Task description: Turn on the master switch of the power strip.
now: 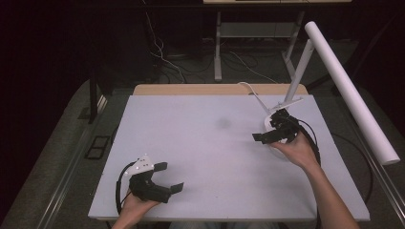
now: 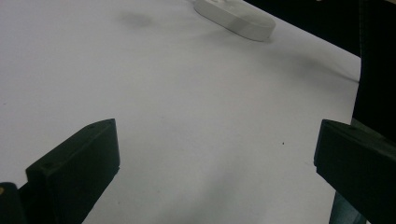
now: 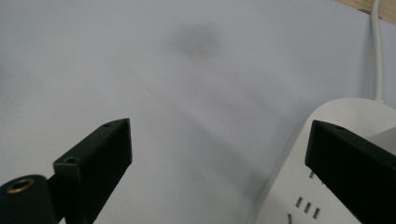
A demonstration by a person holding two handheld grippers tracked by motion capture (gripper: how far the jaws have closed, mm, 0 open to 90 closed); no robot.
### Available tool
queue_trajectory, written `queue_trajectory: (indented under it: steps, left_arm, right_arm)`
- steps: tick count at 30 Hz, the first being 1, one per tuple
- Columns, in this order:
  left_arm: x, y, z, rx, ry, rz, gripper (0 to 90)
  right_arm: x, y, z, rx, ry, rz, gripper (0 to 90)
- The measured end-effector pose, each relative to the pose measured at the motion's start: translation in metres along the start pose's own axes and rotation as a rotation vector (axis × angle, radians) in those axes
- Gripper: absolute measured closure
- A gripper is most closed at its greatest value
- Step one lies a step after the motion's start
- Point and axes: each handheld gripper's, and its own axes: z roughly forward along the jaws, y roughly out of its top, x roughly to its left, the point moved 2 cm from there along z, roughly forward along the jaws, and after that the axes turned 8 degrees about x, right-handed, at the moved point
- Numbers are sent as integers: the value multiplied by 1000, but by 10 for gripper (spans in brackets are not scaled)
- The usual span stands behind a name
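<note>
A white power strip [image 1: 277, 151] lies at the right of the white table [image 1: 200, 143], and its white cable [image 1: 250, 90] runs off toward the back edge. My right gripper [image 1: 266, 128] hovers over the strip's left end, open and empty. In the right gripper view, the strip [image 3: 327, 186] with its socket slots sits under the right jaw, and the cable [image 3: 377, 46] leads away. My left gripper [image 1: 170, 176] rests open near the front left with nothing between its jaws. From the left gripper view the strip [image 2: 236, 18] appears far off.
A long white tube [image 1: 353, 95] slants along the table's right side, with a white post [image 1: 298, 71] rising behind the strip. A faint dark smudge [image 1: 223, 123] marks the table's middle. A wooden strip [image 1: 215, 89] lines the back edge.
</note>
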Motion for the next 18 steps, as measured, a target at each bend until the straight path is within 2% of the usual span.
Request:
queue_trajectory:
  steps: [3,6,11,14,15,17,18]
  left_arm:
    - [0,0,0,-1,-1,1,0]
    - [1,0,-1,-1,1,3,0]
    - [1,0,-1,1,-1,2,0]
    - [0,0,0,1,-2,1,0]
    - [0,0,0,1,-2,1,0]
    - [1,0,-1,2,1,4,0]
    - [0,0,-1,1,1,3,0]
  right_arm:
    - [0,3,2,8,-18,-14,142]
    - [-1,6,3,18,-39,-22,149]
    - [0,11,3,30,-42,-41,235]
    - [1,15,3,48,-46,-62,319]
    - [1,18,4,65,-55,-69,381]
    - [1,19,4,74,-64,-73,403]
    - [1,21,6,91,-82,-81,476]
